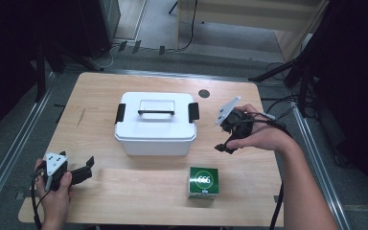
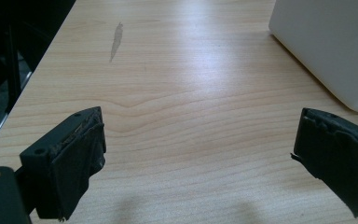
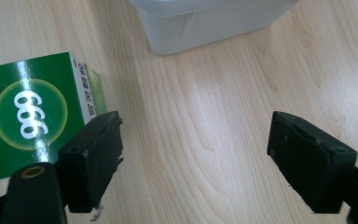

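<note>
A white plastic box [image 1: 154, 123] with a black-clipped lid and a handle stands in the middle of the wooden table [image 1: 124, 191]. A green carton [image 1: 203, 182] marked 999 sits near the front edge, right of centre. My right gripper [image 1: 225, 141] hovers right of the box, tilted down, open with bare wood between its jaws; in the right gripper view [image 3: 193, 158] the green carton [image 3: 32, 116] lies beside its left jaw and the box's corner [image 3: 205, 23] is ahead. My left gripper [image 1: 84, 170] rests at the front left, open [image 2: 198, 158], over bare table, the box's corner [image 2: 331, 46] to its right.
The table's left edge [image 2: 23, 93] drops to a dark floor with a metal rail. A small round dark disc [image 1: 203, 93] lies behind the box. Cables trail off the right side, and dark stands crowd the far corners.
</note>
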`<state>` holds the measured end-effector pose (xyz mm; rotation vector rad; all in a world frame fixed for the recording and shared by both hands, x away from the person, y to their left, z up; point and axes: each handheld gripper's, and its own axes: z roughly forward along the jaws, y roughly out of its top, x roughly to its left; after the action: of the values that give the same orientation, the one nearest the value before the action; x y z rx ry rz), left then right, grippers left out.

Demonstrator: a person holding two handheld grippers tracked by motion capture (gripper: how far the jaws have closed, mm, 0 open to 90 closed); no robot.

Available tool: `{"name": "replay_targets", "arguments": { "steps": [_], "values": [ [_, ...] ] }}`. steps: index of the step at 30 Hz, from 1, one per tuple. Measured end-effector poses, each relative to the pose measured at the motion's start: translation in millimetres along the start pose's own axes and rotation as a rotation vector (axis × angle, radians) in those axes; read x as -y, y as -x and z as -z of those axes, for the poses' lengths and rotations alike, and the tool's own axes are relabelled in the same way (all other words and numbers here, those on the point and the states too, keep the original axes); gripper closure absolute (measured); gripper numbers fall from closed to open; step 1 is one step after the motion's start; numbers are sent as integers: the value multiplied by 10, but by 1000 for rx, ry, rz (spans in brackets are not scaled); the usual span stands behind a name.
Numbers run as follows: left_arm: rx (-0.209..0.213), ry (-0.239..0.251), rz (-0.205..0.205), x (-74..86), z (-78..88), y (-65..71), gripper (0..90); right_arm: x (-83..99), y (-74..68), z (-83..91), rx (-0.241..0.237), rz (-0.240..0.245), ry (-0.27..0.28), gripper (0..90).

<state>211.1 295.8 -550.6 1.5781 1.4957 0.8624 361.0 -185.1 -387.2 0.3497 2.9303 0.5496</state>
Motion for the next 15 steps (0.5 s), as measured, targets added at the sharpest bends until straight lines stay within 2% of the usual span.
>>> {"name": "replay_targets", "arguments": {
  "steps": [4,5,6,9,15],
  "values": [
    [0,-2,0,-1,-3,-2,28,-63,120,40,-58,-2,-42,228],
    [0,-2,0,-1,-3,-2,28,-63,120,40,-58,-2,-42,228],
    [2,-3,0,-1,-2,2,28,-103,196,69,-56,-12,-66,239],
    [2,-1,0,0,-2,5,28,-186,252,126,-47,-18,-68,248],
    [10,-5,5,-2,-5,-5,28,-418,295,229,-35,25,-71,271]
  ]
}}
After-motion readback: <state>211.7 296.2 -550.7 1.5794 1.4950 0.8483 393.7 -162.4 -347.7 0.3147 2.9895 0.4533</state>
